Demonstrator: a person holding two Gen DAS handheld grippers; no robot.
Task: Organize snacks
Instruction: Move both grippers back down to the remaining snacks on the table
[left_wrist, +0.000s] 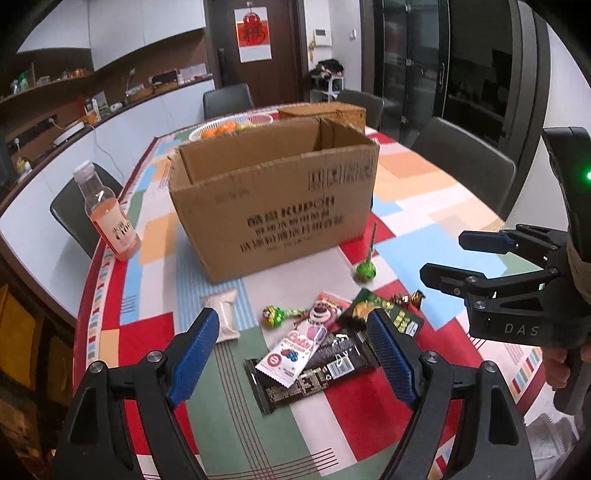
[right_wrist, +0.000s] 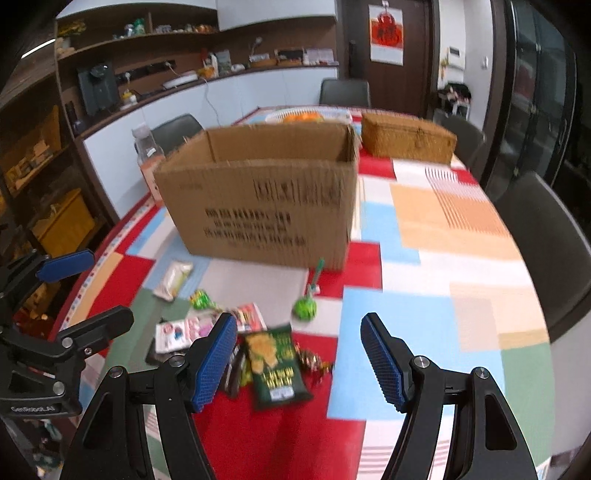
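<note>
An open cardboard box stands on the table; it also shows in the right wrist view. In front of it lies a pile of snacks: a black bar, a white and pink packet, a green chip bag, a green lollipop, a white wrapped bar and small foil candies. My left gripper is open and empty above the black bar. My right gripper is open and empty above the chip bag, and also shows in the left wrist view.
A bottle of pink drink stands left of the box. A wicker basket and a white bowl of oranges sit behind the box. Chairs ring the table with its patchwork cloth.
</note>
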